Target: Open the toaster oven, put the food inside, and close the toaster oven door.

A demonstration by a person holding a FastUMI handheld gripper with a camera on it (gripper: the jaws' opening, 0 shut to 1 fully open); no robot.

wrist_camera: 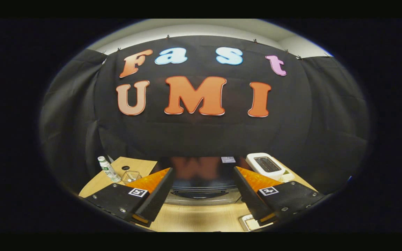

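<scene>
The gripper [202, 190] is hovering wide open, holding nothing. The oven [202, 181] is sitting between the fingers — door shut. Its handle [201, 194] is looking rigid, probably slippery — take hold there.

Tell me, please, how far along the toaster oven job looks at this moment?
Nothing looks done yet. The toaster oven sits just ahead of the fingers with its door apparently shut, handle facing the gripper. In hand: the gripper is open and empty above the table, lined up with that handle. Left: opening the door, loading the food, which I cannot pick out, and closing it.
</scene>
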